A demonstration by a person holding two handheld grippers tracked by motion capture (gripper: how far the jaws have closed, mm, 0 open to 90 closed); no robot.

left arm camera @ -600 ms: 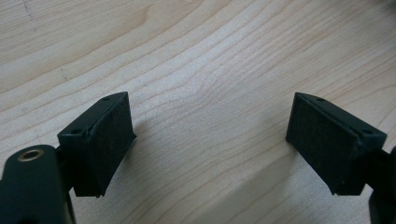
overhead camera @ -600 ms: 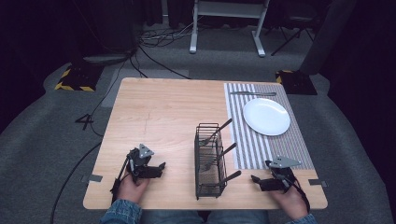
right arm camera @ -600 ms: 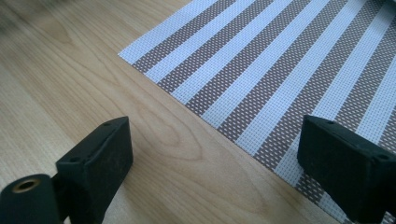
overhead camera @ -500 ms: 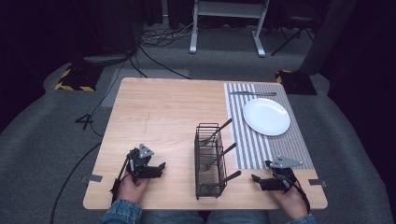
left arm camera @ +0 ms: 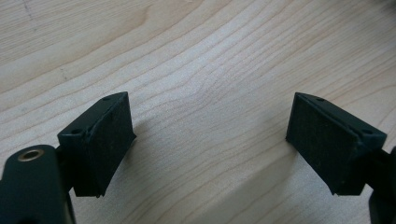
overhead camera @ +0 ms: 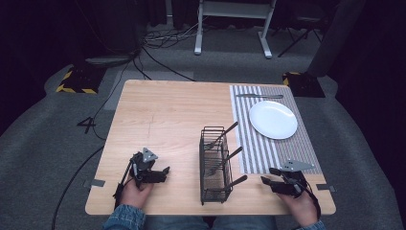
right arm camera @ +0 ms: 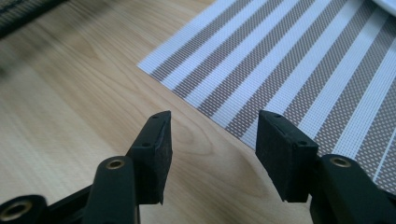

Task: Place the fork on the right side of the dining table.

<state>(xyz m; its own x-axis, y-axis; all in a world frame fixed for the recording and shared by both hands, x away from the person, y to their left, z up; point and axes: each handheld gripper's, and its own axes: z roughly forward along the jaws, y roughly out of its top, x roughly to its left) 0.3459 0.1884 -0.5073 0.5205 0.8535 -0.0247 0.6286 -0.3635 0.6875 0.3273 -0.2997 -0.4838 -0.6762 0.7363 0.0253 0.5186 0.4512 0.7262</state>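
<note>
Left gripper [overhead camera: 165,171] low near the table edge, jaws wide apart, empty. Right gripper [overhead camera: 266,178] low opposite, jaws parted, nothing between.

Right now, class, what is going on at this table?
A person rests a gripper in each hand on the near edge of the table. The left gripper and right gripper are both open and empty. Between them stands a wire basket of cutlery; a white plate sits on a striped mat.
</note>
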